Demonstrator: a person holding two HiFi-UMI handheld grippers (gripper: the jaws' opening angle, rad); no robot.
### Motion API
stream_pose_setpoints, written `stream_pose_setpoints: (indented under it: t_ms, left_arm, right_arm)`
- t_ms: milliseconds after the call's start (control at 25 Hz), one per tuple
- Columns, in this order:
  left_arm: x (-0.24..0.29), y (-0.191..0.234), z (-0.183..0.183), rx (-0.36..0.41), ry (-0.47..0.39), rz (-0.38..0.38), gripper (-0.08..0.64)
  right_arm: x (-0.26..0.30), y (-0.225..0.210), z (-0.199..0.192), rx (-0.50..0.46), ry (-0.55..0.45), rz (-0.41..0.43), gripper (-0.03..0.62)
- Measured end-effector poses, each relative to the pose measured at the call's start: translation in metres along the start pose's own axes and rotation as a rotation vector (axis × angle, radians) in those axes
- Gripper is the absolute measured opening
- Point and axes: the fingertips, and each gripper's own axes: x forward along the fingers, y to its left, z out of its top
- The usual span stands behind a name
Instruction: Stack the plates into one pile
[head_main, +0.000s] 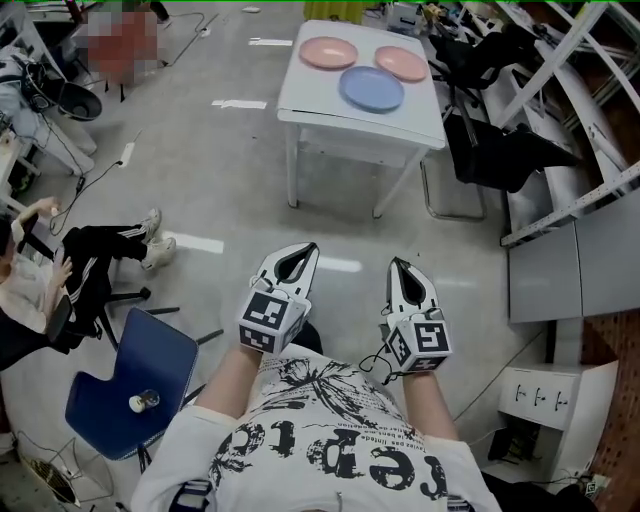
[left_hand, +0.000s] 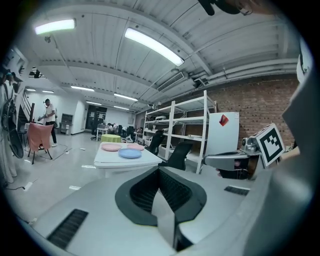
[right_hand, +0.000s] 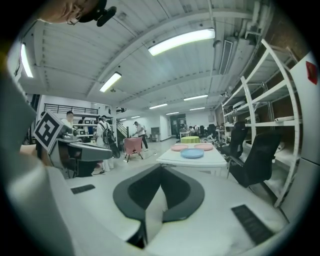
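Note:
Three plates lie side by side on a white table (head_main: 310, 95) far ahead of me: a pink plate (head_main: 328, 52) at the back left, a second pink plate (head_main: 401, 63) at the back right and a blue plate (head_main: 371, 89) in front. The blue plate (left_hand: 130, 154) (right_hand: 192, 153) also shows small in both gripper views. My left gripper (head_main: 302, 256) and right gripper (head_main: 400, 269) are held close to my body, well short of the table, pointing towards it. Both are shut with nothing in them.
Black office chairs (head_main: 500, 150) and metal shelving (head_main: 580, 110) stand right of the table. A blue chair (head_main: 130, 385) is at my lower left, beside a seated person (head_main: 60, 290). Bare grey floor (head_main: 230, 160) lies between me and the table.

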Motion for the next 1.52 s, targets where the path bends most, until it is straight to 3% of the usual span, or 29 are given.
stream_pose_setpoints:
  t_ms: [440,720,1120,1520]
  left_arm:
    - [0.109,0.146,0.06,0.022,0.004,-0.052,0.003]
    - [0.158,0.194,0.075,-0.008,0.031,-0.066,0.003]
    - [0.259,0.226,0.073,-0.011,0.05,0.02,0.003]
    - [0.405,0.26,0.13,-0.015,0.074,0.15,0.003]
  right_arm:
    - [0.169,-0.014,0.051,-0.046,0.033,-0.047,0.003]
    - [0.235,-0.037,0.065,-0.027,0.047,-0.061,0.003]
    - [0.325,-0.127,0.058,-0.02,0.054,-0.021,0.003]
    - [0.441,-0.247,0.106,-0.013,0.05,0.099,0.003]
